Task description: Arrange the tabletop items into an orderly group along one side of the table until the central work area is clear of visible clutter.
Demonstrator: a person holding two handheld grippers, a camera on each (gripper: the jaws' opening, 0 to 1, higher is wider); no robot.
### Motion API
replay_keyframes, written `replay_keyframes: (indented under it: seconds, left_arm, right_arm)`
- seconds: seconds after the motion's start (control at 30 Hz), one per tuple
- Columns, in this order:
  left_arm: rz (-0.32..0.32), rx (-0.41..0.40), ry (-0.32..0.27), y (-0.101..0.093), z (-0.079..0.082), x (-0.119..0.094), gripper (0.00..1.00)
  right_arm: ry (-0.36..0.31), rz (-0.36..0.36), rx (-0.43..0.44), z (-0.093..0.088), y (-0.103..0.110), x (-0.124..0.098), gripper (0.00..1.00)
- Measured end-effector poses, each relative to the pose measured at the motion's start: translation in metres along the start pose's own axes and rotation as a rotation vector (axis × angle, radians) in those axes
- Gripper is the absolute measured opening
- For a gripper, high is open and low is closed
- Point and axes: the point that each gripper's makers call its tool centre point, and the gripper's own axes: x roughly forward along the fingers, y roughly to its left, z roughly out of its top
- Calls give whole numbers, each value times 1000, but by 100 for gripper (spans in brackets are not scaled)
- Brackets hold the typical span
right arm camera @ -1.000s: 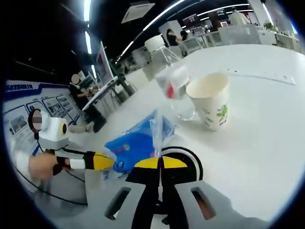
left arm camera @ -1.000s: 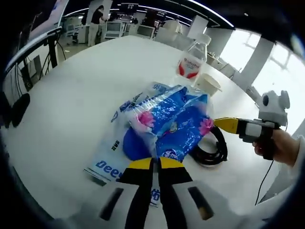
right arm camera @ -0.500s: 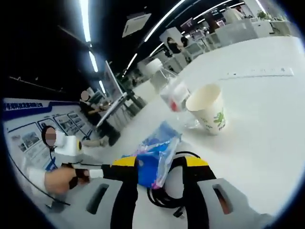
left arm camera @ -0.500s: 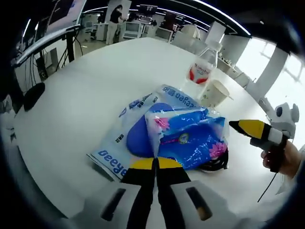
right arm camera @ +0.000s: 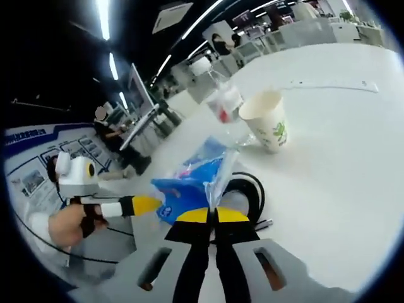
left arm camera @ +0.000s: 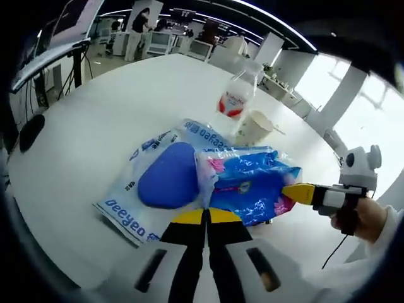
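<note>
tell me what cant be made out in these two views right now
- Black cable: right gripper view, its near loop is hidden behind the blue tissue pack.
- Bottle label text: left gripper view, too small and blurred.
- Paper cup contents: both views, the wall hides the inside.
- Right gripper: the grip point is covered by its own tips.

"deeyeo" — on the flat packet (left arm camera: 136, 202)
</note>
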Motion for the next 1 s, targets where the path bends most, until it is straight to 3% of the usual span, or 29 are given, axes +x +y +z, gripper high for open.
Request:
replay_keyframes:
  seconds: [0.13,0.27,0.5,0.63,0.87,1.0]
  left_arm:
    - [-104,92,-5,-31,2,-8,0]
    - [-202,151,29,-65,-9,-14,0]
    - [-325,279,35,-118,-23,-25,0]
    - [-359,251,34,-141,-24,-30,0]
    - [-395,331,10,-183,-13,-22,0]
    - [-398,353,3,-212,-15,-10,0]
  right_arm:
    - [-70,-97,53,-5,-5,-34,0]
    - [-112,-170,99,-18,-8,-72,0]
    - [-207,-294,149,-31,-16,-133,0]
    - [-228,-322,156,-34,-19,-157,0]
    - [-298,-338,153,-15,-36,-186,0]
    - [-307,-338,175,-12,-60,-209,0]
